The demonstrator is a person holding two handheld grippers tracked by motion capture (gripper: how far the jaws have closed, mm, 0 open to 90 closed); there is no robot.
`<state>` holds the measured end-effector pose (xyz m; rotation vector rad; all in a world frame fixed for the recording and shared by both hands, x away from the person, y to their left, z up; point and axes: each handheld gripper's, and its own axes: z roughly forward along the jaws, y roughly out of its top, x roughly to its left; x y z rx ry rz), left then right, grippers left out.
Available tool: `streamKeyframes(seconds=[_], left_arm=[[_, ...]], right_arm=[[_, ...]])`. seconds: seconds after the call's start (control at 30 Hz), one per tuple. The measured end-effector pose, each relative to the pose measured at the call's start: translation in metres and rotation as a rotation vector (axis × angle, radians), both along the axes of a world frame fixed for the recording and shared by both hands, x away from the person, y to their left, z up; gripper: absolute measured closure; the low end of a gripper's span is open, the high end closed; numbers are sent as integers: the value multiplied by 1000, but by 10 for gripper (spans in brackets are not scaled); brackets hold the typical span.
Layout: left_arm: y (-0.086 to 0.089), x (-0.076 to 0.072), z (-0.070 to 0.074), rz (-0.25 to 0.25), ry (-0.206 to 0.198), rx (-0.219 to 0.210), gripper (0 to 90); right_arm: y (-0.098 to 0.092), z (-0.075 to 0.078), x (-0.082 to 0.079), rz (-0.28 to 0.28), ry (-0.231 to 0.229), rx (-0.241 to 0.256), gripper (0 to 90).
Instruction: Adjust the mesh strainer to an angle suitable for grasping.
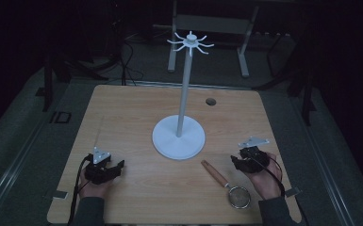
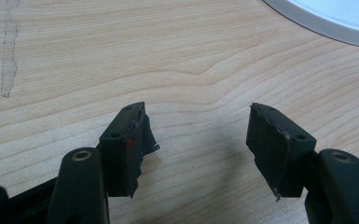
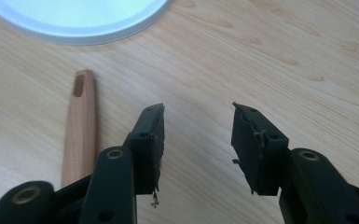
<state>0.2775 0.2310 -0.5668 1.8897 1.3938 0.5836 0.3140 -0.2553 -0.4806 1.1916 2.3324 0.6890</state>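
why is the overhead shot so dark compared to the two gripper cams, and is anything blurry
High view: dim, the room behind nearly black, only the pale wooden table and white hook stand lit. Left gripper view: bright, wood grain sharp, black jaws soft. Right gripper view: bright, the light wooden handle slightly soft.

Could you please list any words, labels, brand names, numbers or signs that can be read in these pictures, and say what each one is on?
There are none to read. The white stand, the wooden-handled strainer, the table and both the left gripper and the right gripper carry no legible text. A dark marking on the floor left of the table is too dim to read.
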Motion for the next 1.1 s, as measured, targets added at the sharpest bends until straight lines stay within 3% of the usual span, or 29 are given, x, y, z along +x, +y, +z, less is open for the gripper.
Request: streamKeyframes(seconds=[0.33, 0.6, 0.87, 1.1], left_arm=[[0, 0, 0, 0, 2, 0, 388], [0, 0, 0, -1, 1, -1, 388], [0, 0, 0, 0, 0, -1, 388], [0, 0, 0, 1, 1, -1, 388]], right_arm=[[16, 4, -5, 75, 73, -60, 534], [30, 0, -11, 146, 106, -141, 552], [35, -5, -14, 183, 174, -146, 614], [38, -13, -17, 221, 227, -154, 617]])
